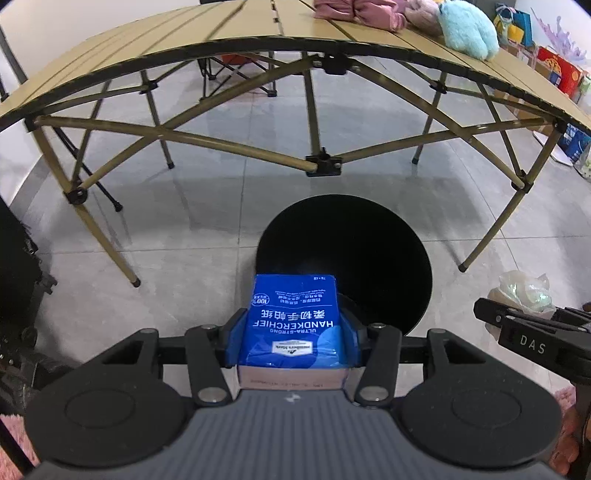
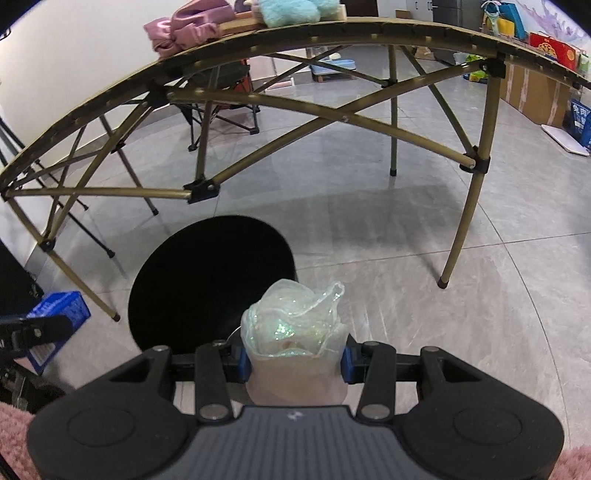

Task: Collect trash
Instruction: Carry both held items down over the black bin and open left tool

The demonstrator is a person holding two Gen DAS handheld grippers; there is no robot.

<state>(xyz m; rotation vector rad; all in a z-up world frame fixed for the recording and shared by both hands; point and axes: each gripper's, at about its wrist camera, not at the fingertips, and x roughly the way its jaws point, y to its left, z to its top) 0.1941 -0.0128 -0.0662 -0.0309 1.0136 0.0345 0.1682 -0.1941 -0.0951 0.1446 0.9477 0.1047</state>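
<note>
My left gripper [image 1: 293, 332] is shut on a blue handkerchief pack [image 1: 293, 319], its far end reaching over the near rim of a round black bin [image 1: 354, 251] on the floor. My right gripper [image 2: 295, 360] is shut on a crumpled glittery translucent wrapper [image 2: 295, 325], just right of the same black bin [image 2: 207, 284]. In the left wrist view the right gripper [image 1: 524, 328] comes in from the right edge with the wrapper [image 1: 521, 291] in it. In the right wrist view the blue pack [image 2: 55, 321] shows at the left edge in the left gripper [image 2: 37, 332].
A folding camp table [image 1: 184, 44] with tan slats and crossed legs stands over the grey tile floor behind the bin. Pink cloth [image 1: 354, 11] and a teal plush [image 1: 469, 29] lie on it. Boxes and bags [image 2: 539, 85] line the right wall. A folding chair [image 2: 221, 110] stands behind.
</note>
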